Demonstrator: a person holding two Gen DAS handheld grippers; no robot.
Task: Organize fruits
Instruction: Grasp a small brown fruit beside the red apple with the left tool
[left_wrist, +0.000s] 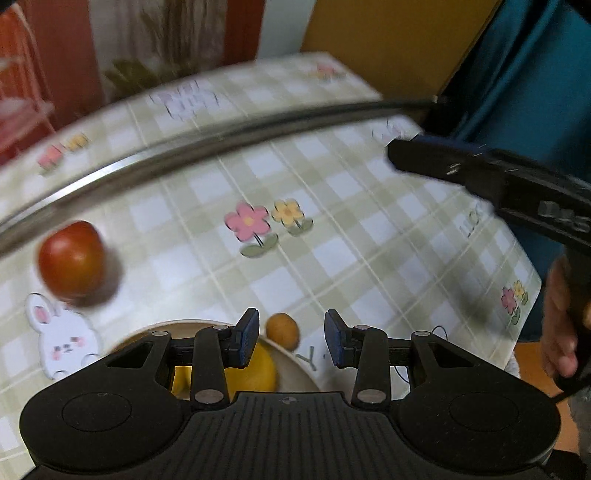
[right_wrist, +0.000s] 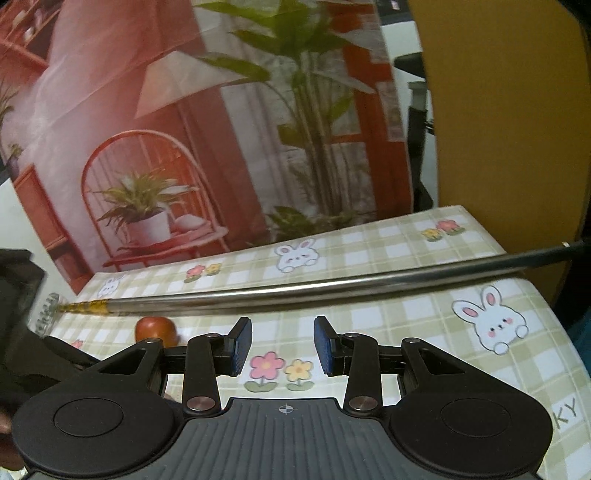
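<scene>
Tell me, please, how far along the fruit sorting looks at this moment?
Partly done. A yellow fruit already lies in the bowl. Nothing is in hand: the left gripper and right gripper both have open, empty jaws. Left to do: the red fruit and the small orange fruit sit on the tablecloth outside the bowl.
</scene>
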